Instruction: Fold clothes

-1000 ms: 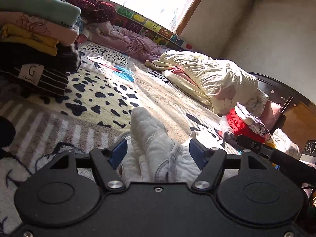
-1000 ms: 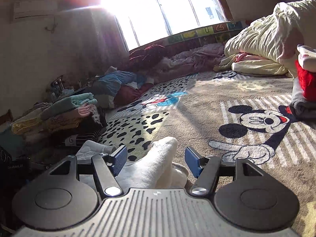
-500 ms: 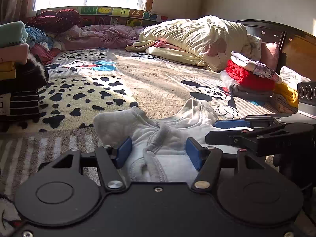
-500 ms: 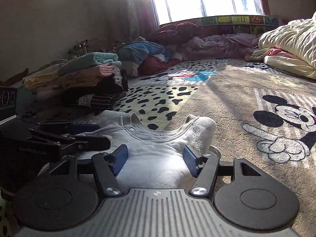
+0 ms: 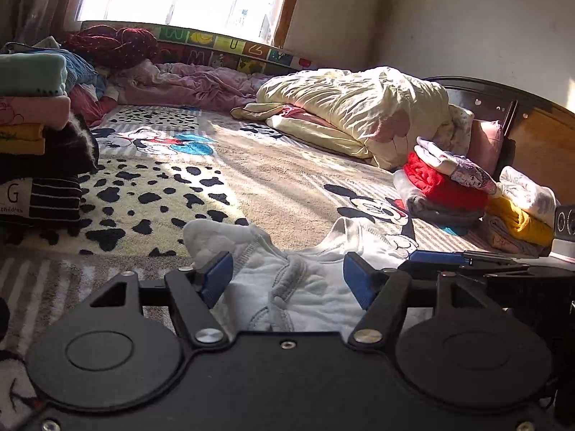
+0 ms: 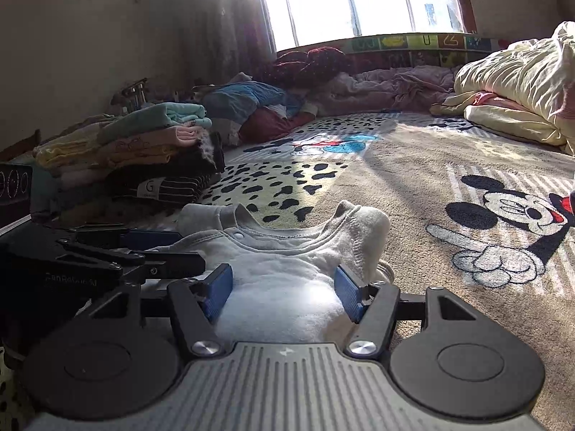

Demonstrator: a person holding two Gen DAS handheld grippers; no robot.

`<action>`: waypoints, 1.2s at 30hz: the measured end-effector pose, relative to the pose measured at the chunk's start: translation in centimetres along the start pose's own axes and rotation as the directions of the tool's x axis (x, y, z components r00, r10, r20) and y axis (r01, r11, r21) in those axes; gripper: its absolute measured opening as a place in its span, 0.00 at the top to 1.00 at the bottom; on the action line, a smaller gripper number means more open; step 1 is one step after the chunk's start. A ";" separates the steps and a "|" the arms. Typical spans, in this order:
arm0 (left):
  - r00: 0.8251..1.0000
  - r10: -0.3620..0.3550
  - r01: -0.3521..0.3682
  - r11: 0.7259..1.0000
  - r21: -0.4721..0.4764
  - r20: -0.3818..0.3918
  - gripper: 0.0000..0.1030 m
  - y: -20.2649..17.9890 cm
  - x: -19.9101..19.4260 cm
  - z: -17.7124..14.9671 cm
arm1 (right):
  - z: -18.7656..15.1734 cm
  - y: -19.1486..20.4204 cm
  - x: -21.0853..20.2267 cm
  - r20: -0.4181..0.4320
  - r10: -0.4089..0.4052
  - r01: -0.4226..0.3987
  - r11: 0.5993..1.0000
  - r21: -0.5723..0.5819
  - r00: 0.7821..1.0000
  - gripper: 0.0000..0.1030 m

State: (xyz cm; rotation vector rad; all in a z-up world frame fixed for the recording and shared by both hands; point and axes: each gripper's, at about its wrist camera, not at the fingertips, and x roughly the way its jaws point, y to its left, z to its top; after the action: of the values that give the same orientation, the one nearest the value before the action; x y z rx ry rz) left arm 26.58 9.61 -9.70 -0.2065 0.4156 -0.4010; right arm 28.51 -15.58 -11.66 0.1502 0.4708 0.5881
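A small pale grey baby top (image 5: 298, 280) (image 6: 284, 251) lies spread on the cartoon-mouse blanket, neckline facing away from me. My left gripper (image 5: 287, 280) is open, its blue pads on either side of the top's left shoulder area. My right gripper (image 6: 284, 292) is also open and straddles the top's right half, beside a rounded sleeve (image 6: 370, 230). Each gripper shows in the other's view: the right gripper (image 5: 449, 258) at the right, the left gripper (image 6: 143, 244) at the left. Both sit low over the cloth, side by side.
A stack of folded clothes (image 5: 32, 136) (image 6: 143, 154) stands to the left. A second folded pile, with red and yellow pieces (image 5: 445, 186), lies to the right near the dark headboard (image 5: 532, 122). A cream duvet (image 5: 355, 107) and pink bedding (image 5: 187, 86) lie beyond.
The top went from bunched upright between the fingers to lying spread flat on the blanket. Both grippers came down level and now sit side by side over it.
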 end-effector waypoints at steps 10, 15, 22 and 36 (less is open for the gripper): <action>0.999 -0.042 0.027 0.869 -0.494 -0.020 0.24 5.4 0.3 -0.5 | -0.8 -7.5 -0.2 -0.016 0.064 -0.045 0.840 0.540 0.998 0.21; 0.995 -0.036 -0.019 0.830 -0.557 -0.088 0.20 5.7 0.6 -1.1 | -1.9 -8.7 1.3 -0.091 0.093 -0.014 0.773 0.634 0.992 0.21; 0.989 -0.038 -0.053 0.810 -0.584 -0.143 0.17 5.5 1.8 -2.4 | -1.7 -8.2 2.5 -0.134 0.127 -0.016 0.781 0.624 0.983 0.12; 0.990 -0.038 -0.047 0.826 -0.562 -0.139 0.42 4.6 2.2 -3.3 | -1.9 -5.9 3.7 -0.123 0.110 -0.021 0.825 0.565 0.986 0.34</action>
State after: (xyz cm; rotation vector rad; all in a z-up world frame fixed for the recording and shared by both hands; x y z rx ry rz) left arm 28.55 12.45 -14.73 -0.7613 0.6749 -0.2780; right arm 33.25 -18.37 -16.32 0.6965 0.7846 0.5148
